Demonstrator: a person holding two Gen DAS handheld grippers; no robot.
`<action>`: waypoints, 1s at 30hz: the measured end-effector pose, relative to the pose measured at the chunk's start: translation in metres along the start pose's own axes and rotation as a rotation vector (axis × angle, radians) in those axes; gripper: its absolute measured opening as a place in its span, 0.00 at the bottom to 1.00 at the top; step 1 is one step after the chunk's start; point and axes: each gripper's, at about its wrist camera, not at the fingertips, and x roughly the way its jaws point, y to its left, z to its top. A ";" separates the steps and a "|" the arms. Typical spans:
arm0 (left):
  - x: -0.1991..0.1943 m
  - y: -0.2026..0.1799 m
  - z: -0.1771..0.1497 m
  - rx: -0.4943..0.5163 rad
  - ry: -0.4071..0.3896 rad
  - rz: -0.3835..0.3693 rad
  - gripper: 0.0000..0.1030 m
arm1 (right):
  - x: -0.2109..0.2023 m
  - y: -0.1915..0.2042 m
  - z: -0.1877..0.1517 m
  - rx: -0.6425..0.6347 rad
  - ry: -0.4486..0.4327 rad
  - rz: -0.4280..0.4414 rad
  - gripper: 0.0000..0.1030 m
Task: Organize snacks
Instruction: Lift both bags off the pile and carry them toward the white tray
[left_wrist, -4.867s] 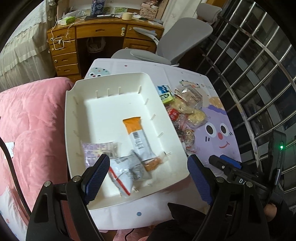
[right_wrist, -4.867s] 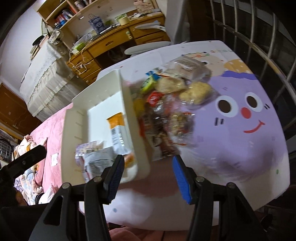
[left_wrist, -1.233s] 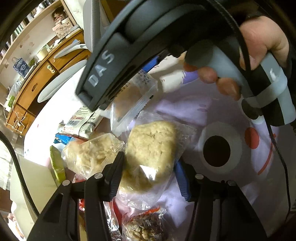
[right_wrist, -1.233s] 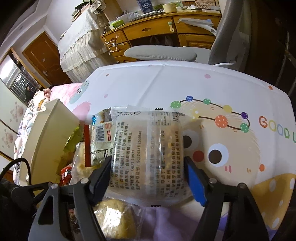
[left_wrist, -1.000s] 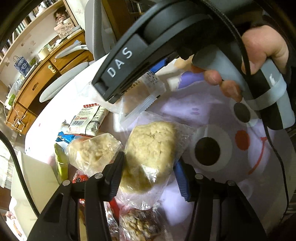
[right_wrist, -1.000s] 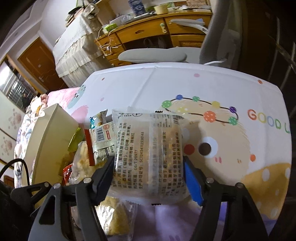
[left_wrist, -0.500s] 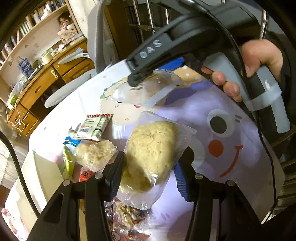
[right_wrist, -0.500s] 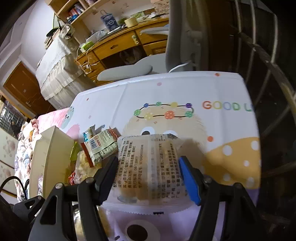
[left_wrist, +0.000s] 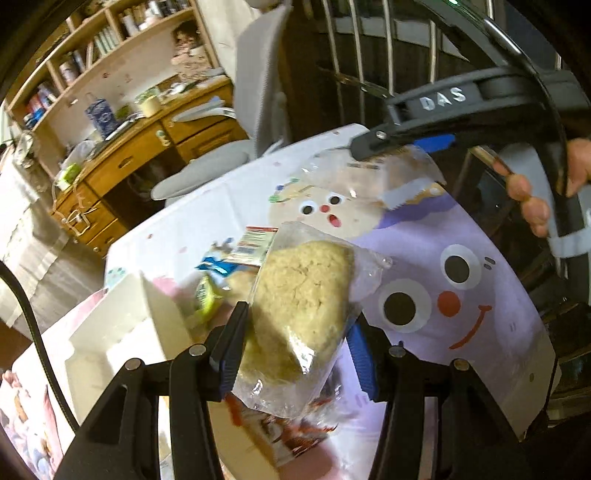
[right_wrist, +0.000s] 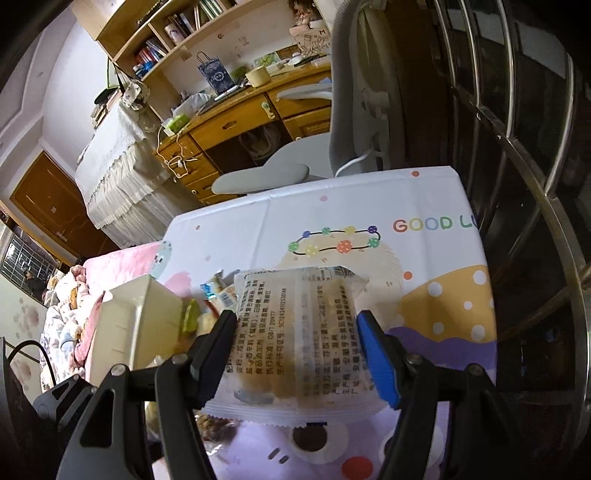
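Observation:
My left gripper (left_wrist: 295, 350) is shut on a clear bag with a yellow crumbly cake (left_wrist: 303, 306), held above the table. My right gripper (right_wrist: 299, 354) is shut on a clear printed snack packet (right_wrist: 295, 350), also lifted; it shows in the left wrist view (left_wrist: 399, 177) at the upper right. The white tray (left_wrist: 129, 332) stands to the left and also shows in the right wrist view (right_wrist: 136, 321). Several loose snacks (left_wrist: 236, 258) lie beside the tray's right wall.
The cartoon-print tablecloth (left_wrist: 461, 280) covers the table. A grey office chair (right_wrist: 332, 140) and a wooden desk (right_wrist: 236, 122) stand beyond the far edge. A metal railing (right_wrist: 535, 147) runs along the right. Pink bedding (right_wrist: 110, 266) lies on the left.
Both grippers have risen and pulled back from the table with their packets. The right gripper's packet has lifted higher and farther from the snack pile.

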 end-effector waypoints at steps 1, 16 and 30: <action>-0.004 0.004 -0.002 -0.013 -0.002 0.005 0.49 | -0.003 0.004 -0.001 0.006 0.000 0.003 0.65; -0.063 0.092 -0.060 -0.248 -0.052 0.079 0.49 | -0.023 0.086 -0.040 -0.063 0.018 0.062 0.65; -0.104 0.174 -0.115 -0.278 -0.092 0.082 0.49 | -0.027 0.182 -0.074 -0.091 0.004 0.102 0.65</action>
